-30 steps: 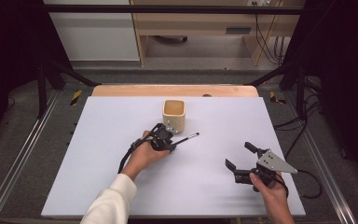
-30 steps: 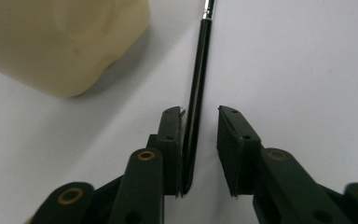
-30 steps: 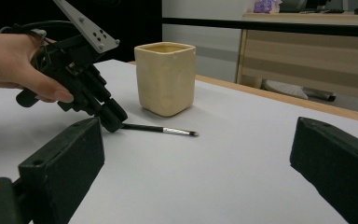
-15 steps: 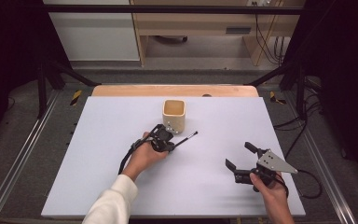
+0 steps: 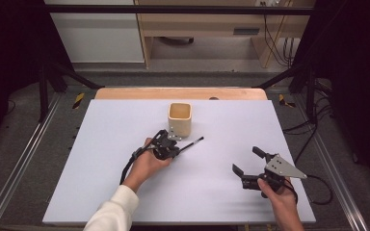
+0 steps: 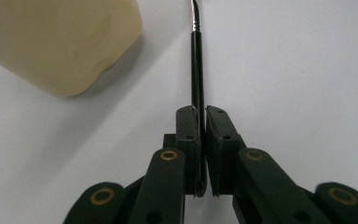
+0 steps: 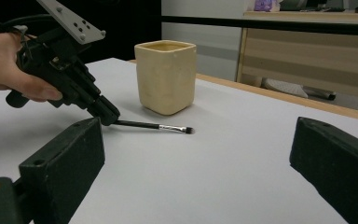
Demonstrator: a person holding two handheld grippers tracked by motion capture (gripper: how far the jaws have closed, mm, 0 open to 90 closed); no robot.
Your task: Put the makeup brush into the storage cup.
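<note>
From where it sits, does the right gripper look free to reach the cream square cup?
Probably yes. The right gripper, jaws open and empty, faces the cream square cup over bare white table. Just the thin black brush, clamped in the left gripper, lies low before the cup.

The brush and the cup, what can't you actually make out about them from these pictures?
- Brush: the bristle tip runs off the top edge of the left gripper view; the handle's rear end is hidden between the left gripper pads.
- Cup: its floor is too small and shadowed in the high view, and its rim hides the inside in the right gripper view.
- Cup in the left gripper view: cut off by the top and left edges.
</note>
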